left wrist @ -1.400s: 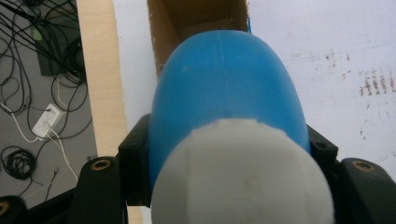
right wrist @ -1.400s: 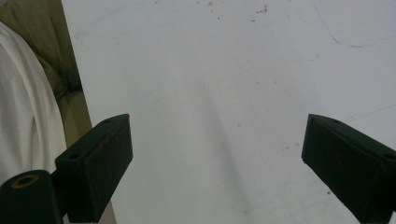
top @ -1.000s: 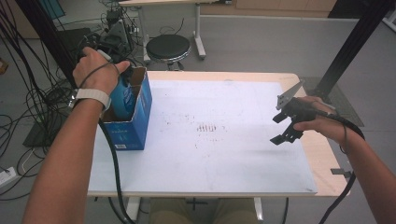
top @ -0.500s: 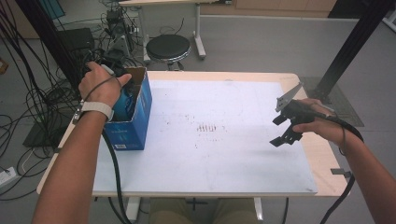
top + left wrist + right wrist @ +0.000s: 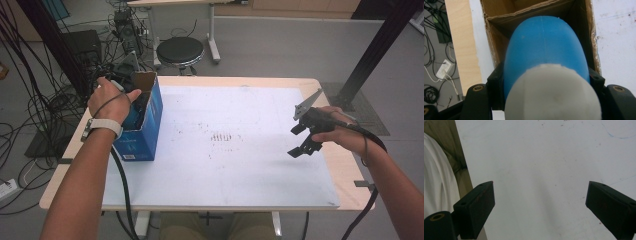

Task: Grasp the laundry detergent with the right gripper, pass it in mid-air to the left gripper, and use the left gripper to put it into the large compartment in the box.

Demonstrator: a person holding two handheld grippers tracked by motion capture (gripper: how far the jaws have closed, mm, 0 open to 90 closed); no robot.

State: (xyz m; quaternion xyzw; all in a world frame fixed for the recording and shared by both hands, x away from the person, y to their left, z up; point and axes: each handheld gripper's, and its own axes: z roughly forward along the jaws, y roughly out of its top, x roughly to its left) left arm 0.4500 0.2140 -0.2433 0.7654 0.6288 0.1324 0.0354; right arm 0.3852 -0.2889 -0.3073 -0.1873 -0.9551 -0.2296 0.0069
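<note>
Where the high view hides the left gripper (image 5: 131, 107) behind the hand inside the box (image 5: 145, 135) at the tabletop's (image 5: 240, 195) left edge, the left gripper view shows it clamped on a blue bottle (image 5: 546, 47) with a white cap (image 5: 552, 92), nose down in the cardboard opening. At right, the right gripper (image 5: 300, 140) hovers over the white mat (image 5: 250, 165); its own view shows the jaws wide apart, holding nothing.

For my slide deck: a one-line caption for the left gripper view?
Left gripper grips a blue-and-white object above an open cardboard box.
</note>
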